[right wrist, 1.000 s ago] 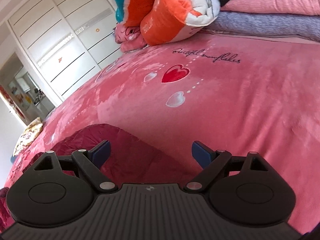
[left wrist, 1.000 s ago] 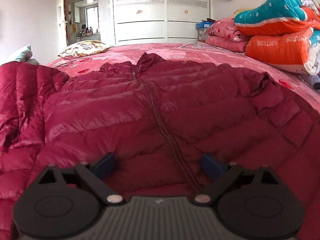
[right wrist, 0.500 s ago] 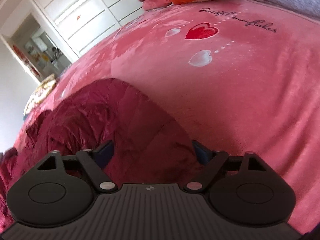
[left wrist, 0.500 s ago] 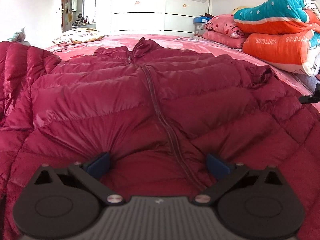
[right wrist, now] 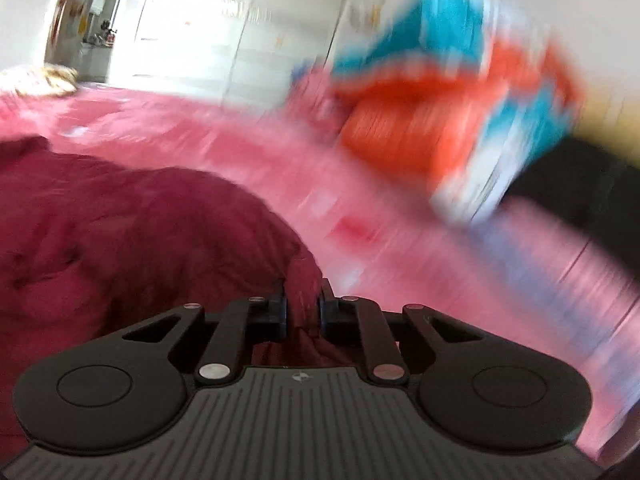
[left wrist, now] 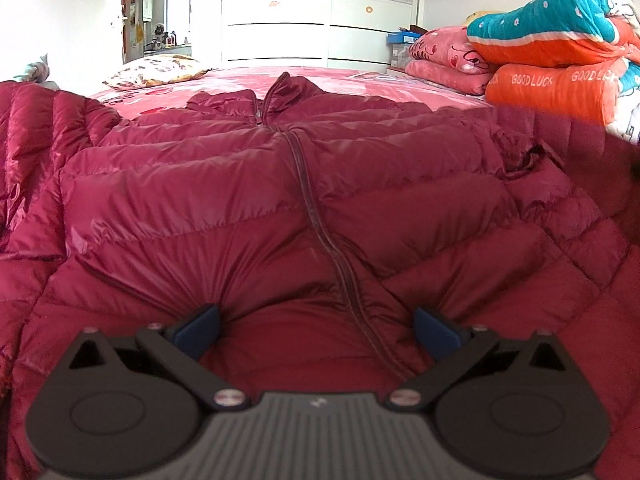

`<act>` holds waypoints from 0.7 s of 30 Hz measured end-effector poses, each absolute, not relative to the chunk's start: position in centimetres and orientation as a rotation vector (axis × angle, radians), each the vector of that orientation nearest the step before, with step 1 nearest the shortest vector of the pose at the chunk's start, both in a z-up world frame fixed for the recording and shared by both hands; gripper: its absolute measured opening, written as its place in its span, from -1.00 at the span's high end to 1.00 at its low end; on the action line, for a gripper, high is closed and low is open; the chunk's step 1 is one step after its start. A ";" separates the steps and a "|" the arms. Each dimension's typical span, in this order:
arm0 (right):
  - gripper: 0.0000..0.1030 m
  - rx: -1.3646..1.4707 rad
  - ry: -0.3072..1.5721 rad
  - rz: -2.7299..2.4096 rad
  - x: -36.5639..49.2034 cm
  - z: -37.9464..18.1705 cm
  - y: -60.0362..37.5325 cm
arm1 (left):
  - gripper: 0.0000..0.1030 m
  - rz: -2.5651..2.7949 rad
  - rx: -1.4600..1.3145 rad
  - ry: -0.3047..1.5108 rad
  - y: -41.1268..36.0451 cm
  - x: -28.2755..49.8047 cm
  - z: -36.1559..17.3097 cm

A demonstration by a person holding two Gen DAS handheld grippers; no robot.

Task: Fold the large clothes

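The bed (left wrist: pixel 360 76) is carrying everything: a pink plush cover printed with hearts, soft and matte. On it the jacket (left wrist: pixel 248 200) is lying face up and spread nearly flat, collar pointing toward the wardrobe (left wrist: pixel 276 12), zip closed down the middle. It is a dark red down jacket, quilted in horizontal puffy bands, with a shiny, slippery shell that is catching the window light. Judging by this, the folding is barely beginning: the body is showing no fold, the sleeve on the left side is bunching in a heap at the edge of the left view, and the right side is rumpling near the blankets (left wrist: pixel 560 64). Those are stacked at the bed's right edge, thick fleece rolls in orange and teal.

The left gripper (left wrist: pixel 316 324) is sitting low on the hem with its jaws wide apart, the blue pads (left wrist: pixel 196 326) pressing into the padding on either side of the zip (left wrist: pixel 320 232) and puckering it, gripping nothing. The right gripper (right wrist: pixel 302 312) is clamping a narrow ridge of jacket fabric between closed jaws; that view is heavily blurred, so which part of the jacket it is holding I cannot tell, probably the right edge or sleeve. Sleeves and body folds are all waiting to be done.
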State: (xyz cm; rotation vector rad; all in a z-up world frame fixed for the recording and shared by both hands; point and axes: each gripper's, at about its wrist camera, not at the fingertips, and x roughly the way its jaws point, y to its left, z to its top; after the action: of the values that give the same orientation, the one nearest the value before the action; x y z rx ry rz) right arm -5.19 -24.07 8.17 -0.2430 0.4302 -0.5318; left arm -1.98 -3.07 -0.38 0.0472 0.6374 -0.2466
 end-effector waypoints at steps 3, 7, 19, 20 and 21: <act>0.71 -0.427 0.306 -0.641 -5.1 8.9 -24.4 | -1.00 -0.247 0.049 0.638 -3.0 -1.9 -0.4; 0.64 -0.473 0.319 -0.669 -2.6 9.7 -27.9 | -1.00 -0.247 0.050 0.638 -3.0 -1.9 -0.5; -1.00 -0.296 0.415 -0.662 3.6 8.8 -34.3 | -1.00 -0.244 0.065 0.638 -3.0 -1.9 -0.7; -1.00 -0.272 0.411 -0.666 3.3 8.8 -34.5 | -1.00 -0.243 0.069 0.638 -3.1 -1.8 -0.6; -1.00 -0.257 0.406 -0.674 3.1 8.7 -33.8 | -1.00 -0.242 0.073 0.637 -3.1 -1.8 -0.6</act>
State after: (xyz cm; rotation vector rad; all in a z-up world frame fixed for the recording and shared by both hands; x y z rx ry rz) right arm 3.11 -33.82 8.67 -0.2566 0.4058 -0.6737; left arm -1.80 -3.14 -0.62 0.0726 0.6374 -0.2422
